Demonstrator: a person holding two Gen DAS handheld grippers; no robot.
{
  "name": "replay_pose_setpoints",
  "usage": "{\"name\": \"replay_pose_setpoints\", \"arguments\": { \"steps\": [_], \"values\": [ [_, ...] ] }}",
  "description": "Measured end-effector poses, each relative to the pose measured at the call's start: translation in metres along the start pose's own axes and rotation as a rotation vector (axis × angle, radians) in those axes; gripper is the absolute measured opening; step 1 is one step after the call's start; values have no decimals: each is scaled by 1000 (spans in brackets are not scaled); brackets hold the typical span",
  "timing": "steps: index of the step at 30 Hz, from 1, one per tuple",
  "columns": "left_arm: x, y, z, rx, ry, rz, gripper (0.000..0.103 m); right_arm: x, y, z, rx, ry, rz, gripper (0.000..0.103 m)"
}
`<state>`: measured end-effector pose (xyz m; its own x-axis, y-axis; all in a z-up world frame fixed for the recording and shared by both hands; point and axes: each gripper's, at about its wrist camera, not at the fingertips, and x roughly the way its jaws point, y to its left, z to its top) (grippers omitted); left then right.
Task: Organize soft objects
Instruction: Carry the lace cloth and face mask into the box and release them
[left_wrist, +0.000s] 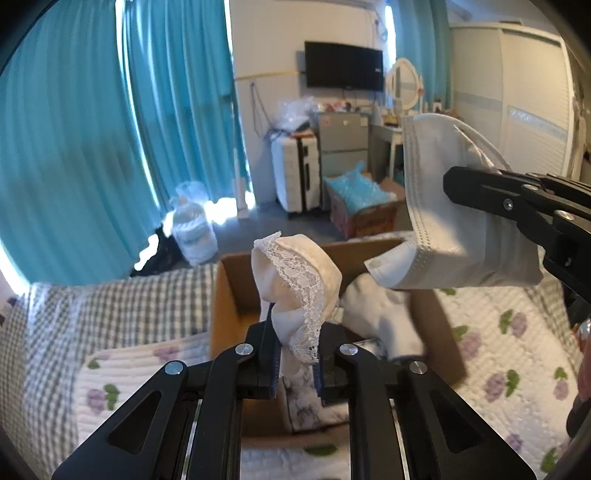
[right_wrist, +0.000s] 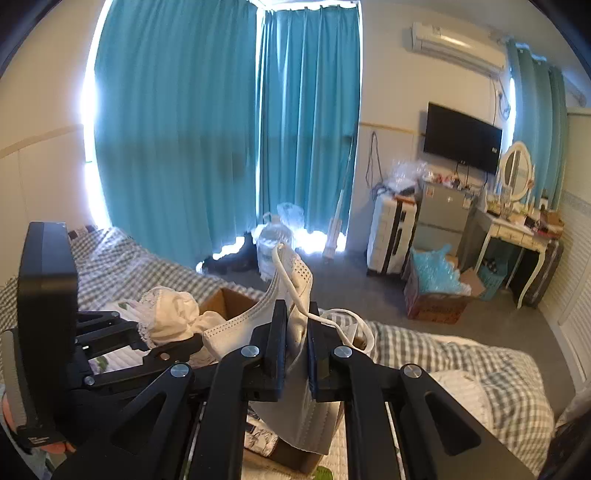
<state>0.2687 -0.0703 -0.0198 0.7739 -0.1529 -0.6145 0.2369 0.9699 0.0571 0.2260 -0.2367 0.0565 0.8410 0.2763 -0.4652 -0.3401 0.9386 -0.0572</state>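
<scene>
My left gripper (left_wrist: 295, 354) is shut on a cream cloth with a white lace edge (left_wrist: 299, 280) and holds it above an open cardboard box (left_wrist: 229, 295) on the bed. White soft items (left_wrist: 380, 314) lie inside the box. My right gripper (right_wrist: 297, 354) is shut on a white face mask (right_wrist: 295, 280) with its ear loop (right_wrist: 347, 321) hanging out. In the left wrist view the mask (left_wrist: 443, 206) and right gripper (left_wrist: 509, 203) hang over the box's right side. The lace cloth (right_wrist: 170, 317) and left gripper (right_wrist: 122, 339) show at left in the right wrist view.
The bed has a floral quilt (left_wrist: 498, 350) and a grey checked sheet (left_wrist: 110, 306). Teal curtains (left_wrist: 110, 129) hang behind. On the floor stand a water jug (left_wrist: 194, 232), a white suitcase (left_wrist: 295, 173) and a box of blue packing (left_wrist: 358, 199).
</scene>
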Motion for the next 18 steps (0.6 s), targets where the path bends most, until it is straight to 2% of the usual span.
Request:
{"name": "replay_pose_setpoints", "arguments": {
  "steps": [3,4,5,6,7,8,10,13,14,15,16,18],
  "values": [
    [21,-3,-9,27,24,-27,19,24,-8,-12,11,27,5,9],
    [25,-3,-11,32,32,-25,30,32,-10,-16,14,37,6,9],
    [29,-5,-11,33,35,-22,48,39,-13,-21,17,45,7,9],
    [30,-5,-13,34,30,-14,57,46,-14,-24,21,52,8,9],
    [29,-5,-15,36,7,1,73,52,-17,-27,28,57,11,9],
    [29,-6,-15,39,-9,11,81,57,-18,-28,37,61,16,9],
    [23,-6,-18,50,-52,28,82,67,-21,-31,55,66,27,9],
    [18,-3,-21,54,-38,34,82,74,-21,-33,71,65,42,11],
    [15,-1,-23,53,-38,33,82,77,-23,-33,79,60,50,29],
    [14,0,-22,50,-40,33,82,79,-23,-32,100,56,62,65],
    [8,2,-25,48,-40,36,82,79,-22,-31,117,62,71,76],
    [-1,5,-29,45,-38,39,82,76,-22,-29,155,52,58,80]
  ]
}}
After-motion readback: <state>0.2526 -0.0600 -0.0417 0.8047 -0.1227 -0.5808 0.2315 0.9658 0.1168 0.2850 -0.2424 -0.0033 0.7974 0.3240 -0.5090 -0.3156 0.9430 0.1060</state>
